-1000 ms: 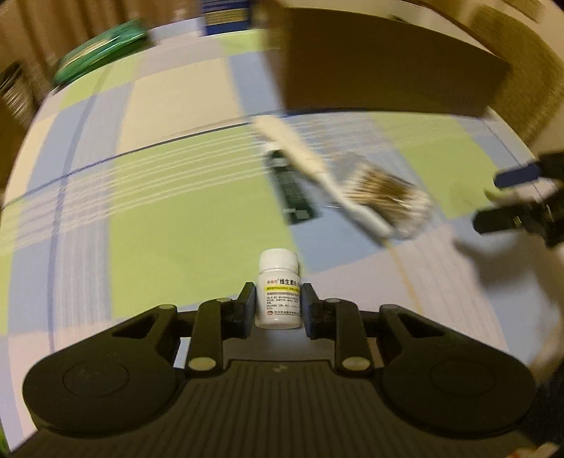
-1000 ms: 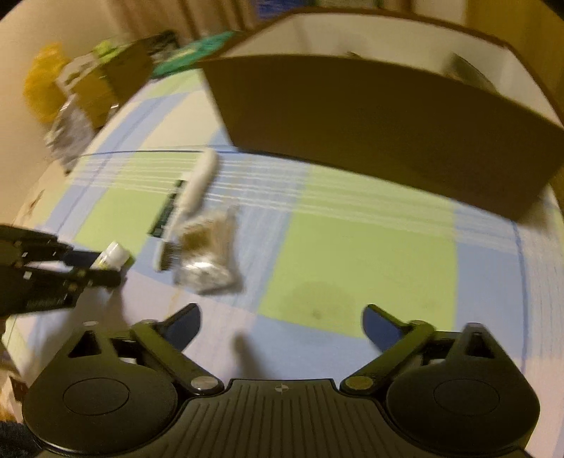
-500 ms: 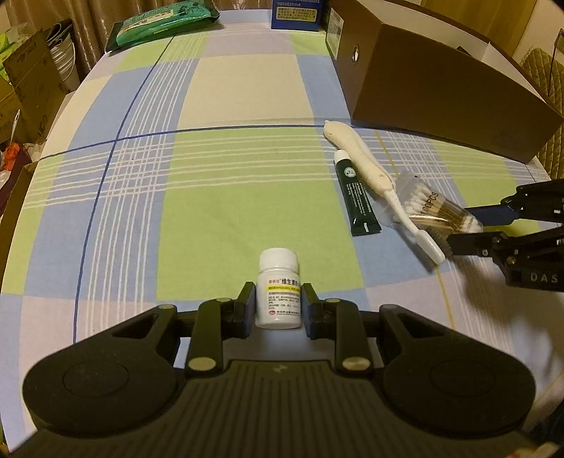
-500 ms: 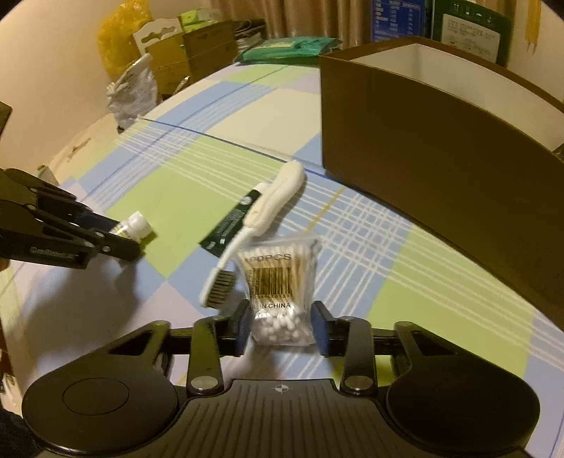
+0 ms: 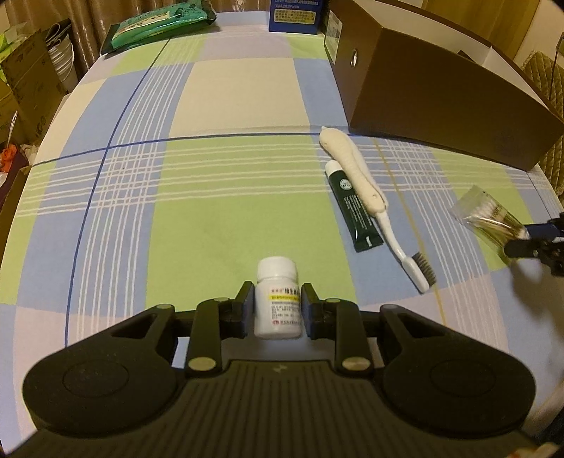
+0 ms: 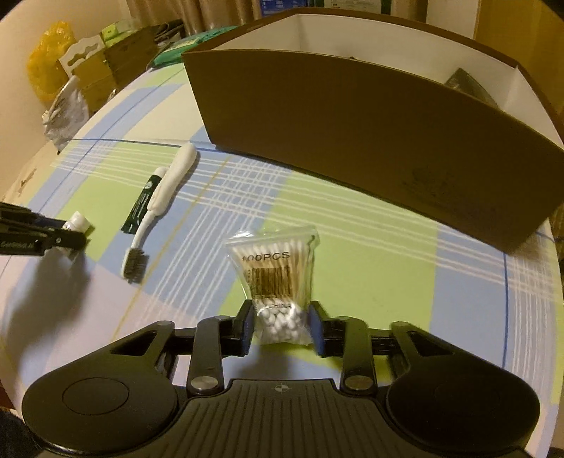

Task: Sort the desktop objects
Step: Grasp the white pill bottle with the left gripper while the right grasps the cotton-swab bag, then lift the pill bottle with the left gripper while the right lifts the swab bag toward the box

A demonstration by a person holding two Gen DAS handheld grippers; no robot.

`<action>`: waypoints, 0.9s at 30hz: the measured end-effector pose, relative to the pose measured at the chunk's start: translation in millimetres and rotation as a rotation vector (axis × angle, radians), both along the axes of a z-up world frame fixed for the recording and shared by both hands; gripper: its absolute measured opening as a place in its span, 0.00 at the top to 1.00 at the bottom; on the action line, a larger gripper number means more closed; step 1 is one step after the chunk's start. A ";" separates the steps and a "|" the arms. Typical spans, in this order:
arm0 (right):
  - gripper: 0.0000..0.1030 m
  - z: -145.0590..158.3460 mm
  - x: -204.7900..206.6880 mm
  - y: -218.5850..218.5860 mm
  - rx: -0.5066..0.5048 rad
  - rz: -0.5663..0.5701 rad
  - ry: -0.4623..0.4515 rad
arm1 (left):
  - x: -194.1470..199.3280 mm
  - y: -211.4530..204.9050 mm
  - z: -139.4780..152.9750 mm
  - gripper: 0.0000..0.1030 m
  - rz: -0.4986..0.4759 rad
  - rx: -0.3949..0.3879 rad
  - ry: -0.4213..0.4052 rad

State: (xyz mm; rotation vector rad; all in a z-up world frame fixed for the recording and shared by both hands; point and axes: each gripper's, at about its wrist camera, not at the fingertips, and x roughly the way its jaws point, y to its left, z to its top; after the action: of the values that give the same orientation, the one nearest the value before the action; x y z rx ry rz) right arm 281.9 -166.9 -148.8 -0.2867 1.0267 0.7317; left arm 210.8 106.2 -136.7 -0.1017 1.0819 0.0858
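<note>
Hidden or unclear: the lower end of the white pill bottle (image 5: 278,299) sits behind the left gripper (image 5: 277,310) body; its label print is too small to read. The cotton swab bag (image 6: 276,282) is blurred at its edges, and the inside of the brown box (image 6: 370,141) is mostly screened by its near wall, with one dark item at the far right not identifiable.

Left gripper: fingers (image 5: 246,303) closed to bottle width, pads pressing both sides of the upright bottle, cap standing clear beyond the tips.

Right gripper (image 6: 280,326): fingers (image 6: 245,324) narrowed onto the near, swab-tip end of the bag; the rest of the bag juts out beyond them over the checked bench (image 6: 370,253).

On the bench, farther left: white toothbrush (image 6: 158,204), bristles toward the near side, lying touching a dark green tube (image 6: 141,204).

Far: brown box, open-topped, behind these. Beyond it, a green packet (image 5: 158,24) and a blue carton (image 5: 296,16), the carton cut off by the frame edge.
</note>
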 end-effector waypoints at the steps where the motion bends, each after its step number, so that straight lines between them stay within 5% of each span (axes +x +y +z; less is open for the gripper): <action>1: 0.50 0.9 -1.1 -1.5 0.005 -0.006 -0.006 | 1.7 -0.7 -0.3 0.75 0.000 0.000 -0.001; 2: 0.38 1.7 -2.2 -2.0 0.014 -0.013 -0.015 | 3.1 -1.5 -0.5 0.73 -0.002 0.001 0.000; 3: 0.36 2.5 -3.6 -1.4 0.022 -0.015 -0.019 | 4.6 -2.7 -0.6 0.71 -0.005 0.003 0.001; 16: 0.36 -11.6 -0.4 24.3 -0.026 0.027 -0.062 | -0.9 -15.8 -1.4 0.71 -0.006 0.044 0.023; 27: 0.70 -13.9 -3.9 22.2 -0.040 0.051 -0.115 | -5.1 -16.6 -0.4 0.78 0.022 0.050 0.023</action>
State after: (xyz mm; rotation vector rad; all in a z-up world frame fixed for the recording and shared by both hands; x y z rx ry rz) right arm 278.0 -144.7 -162.7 -0.3865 0.9281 0.7334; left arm 205.6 89.6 -137.2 -0.0679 1.1014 0.1338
